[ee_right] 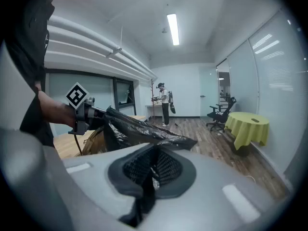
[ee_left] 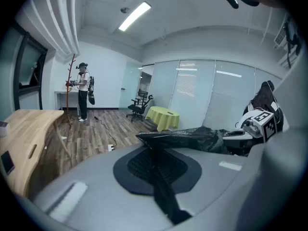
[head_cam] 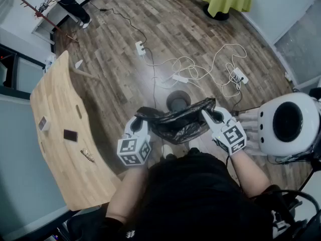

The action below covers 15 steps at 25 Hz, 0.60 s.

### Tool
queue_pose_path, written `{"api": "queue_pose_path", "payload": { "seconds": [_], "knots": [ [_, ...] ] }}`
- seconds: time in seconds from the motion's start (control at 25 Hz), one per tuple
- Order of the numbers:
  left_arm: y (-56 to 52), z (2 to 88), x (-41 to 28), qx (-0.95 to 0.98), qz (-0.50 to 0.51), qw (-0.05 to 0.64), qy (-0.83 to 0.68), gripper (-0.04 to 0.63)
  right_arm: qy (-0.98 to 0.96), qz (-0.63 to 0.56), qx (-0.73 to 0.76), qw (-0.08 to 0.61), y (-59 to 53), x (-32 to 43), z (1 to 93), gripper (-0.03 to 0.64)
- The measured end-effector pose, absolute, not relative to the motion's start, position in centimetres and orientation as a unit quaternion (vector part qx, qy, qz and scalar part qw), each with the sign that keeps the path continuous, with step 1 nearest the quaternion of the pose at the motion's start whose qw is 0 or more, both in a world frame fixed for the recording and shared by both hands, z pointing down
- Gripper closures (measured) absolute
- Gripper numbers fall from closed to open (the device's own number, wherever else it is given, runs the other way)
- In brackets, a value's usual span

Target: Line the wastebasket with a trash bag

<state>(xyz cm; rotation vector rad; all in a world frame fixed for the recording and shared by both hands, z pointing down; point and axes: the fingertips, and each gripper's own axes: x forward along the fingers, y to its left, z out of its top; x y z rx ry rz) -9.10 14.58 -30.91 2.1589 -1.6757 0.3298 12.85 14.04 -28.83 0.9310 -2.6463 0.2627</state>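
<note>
Dark top [head_cam: 200, 195] of the person fills the near edge. Black trash bag [head_cam: 181, 123] is held up stretched between both grippers, overlapping the near side of the small round wastebasket [head_cam: 178, 100] standing beyond. Left gripper [head_cam: 142, 118] pinches the bag's left edge, right gripper [head_cam: 210, 115] its right edge. Step looks like spreading the mouth, bin still unlined. Next probably calls for lowering the bag into the bin without losing either pinch.

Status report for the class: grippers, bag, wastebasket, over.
Both shut on trash bag: left gripper, right gripper. Bag stretched above wastebasket, not in. Floor cables nearby.
</note>
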Motion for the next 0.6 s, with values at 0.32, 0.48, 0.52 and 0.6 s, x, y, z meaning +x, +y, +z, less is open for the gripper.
{"api": "queue_pose_path", "payload": {
  "seconds": [0.32,0.48,0.52,0.6],
  "knots": [
    [15.5,-28.7,-7.1,0.755,0.122,0.186,-0.617,0.588,-0.932,0.105,0.322,0.128,13.4,14.3,-27.4,0.615],
    [14.6,-27.6,-7.7,0.755,0.125,0.196,-0.612,0.589,-0.926,0.12,0.336,0.127,12.5,14.1,-26.2,0.615],
    [14.3,-27.1,-7.8,0.758,0.128,0.199,-0.608,0.588,-0.922,0.127,0.343,0.126,12.3,14.1,-25.9,0.615],
    [13.4,-25.8,-8.1,0.764,0.133,0.208,-0.596,0.588,-0.913,0.14,0.362,0.127,11.4,14.2,-25.1,0.615]
  ]
}}
